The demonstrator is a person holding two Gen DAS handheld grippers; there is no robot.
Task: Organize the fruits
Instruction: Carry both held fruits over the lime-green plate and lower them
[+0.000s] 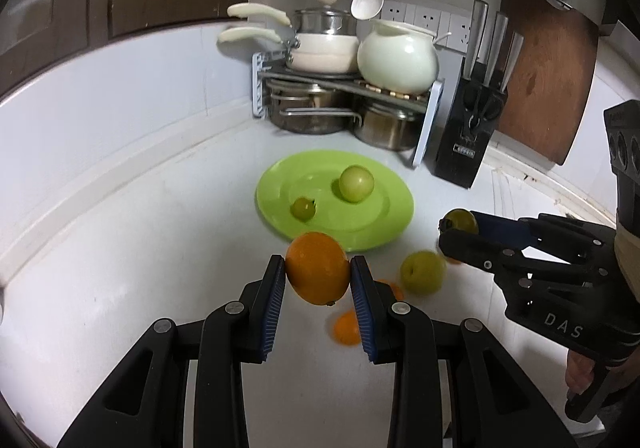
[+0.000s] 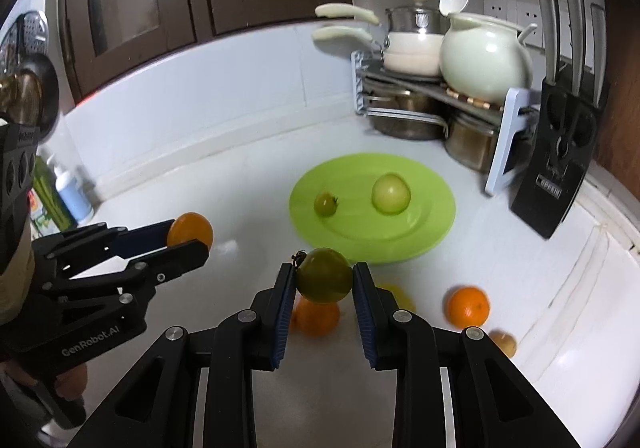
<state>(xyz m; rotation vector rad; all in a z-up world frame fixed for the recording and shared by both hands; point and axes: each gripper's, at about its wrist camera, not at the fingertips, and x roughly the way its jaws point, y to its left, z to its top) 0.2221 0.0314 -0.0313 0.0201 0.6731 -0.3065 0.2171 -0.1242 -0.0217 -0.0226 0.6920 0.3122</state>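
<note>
Two fruits are already seen on the green plate (image 1: 276,204): a pale green apple (image 1: 356,183) and a small green tomato (image 1: 303,208). More fruit is left on the white tabletop (image 1: 132,272) short of the plate: a green apple (image 1: 422,272), at least two oranges (image 2: 468,306) and a small yellowish fruit (image 2: 505,342) near the right edge. The task is judged to be partly done.

The left gripper (image 1: 318,280) is closed to a narrow gap on an orange (image 1: 317,267), which is held clear of the tabletop, just short of the plate's near rim. The right gripper (image 2: 324,282) is clamped on a green tomato (image 2: 324,274), likewise carried above the tabletop near the plate. Both fruits are pressed by the blue pads (image 2: 285,312) on either side.
</note>
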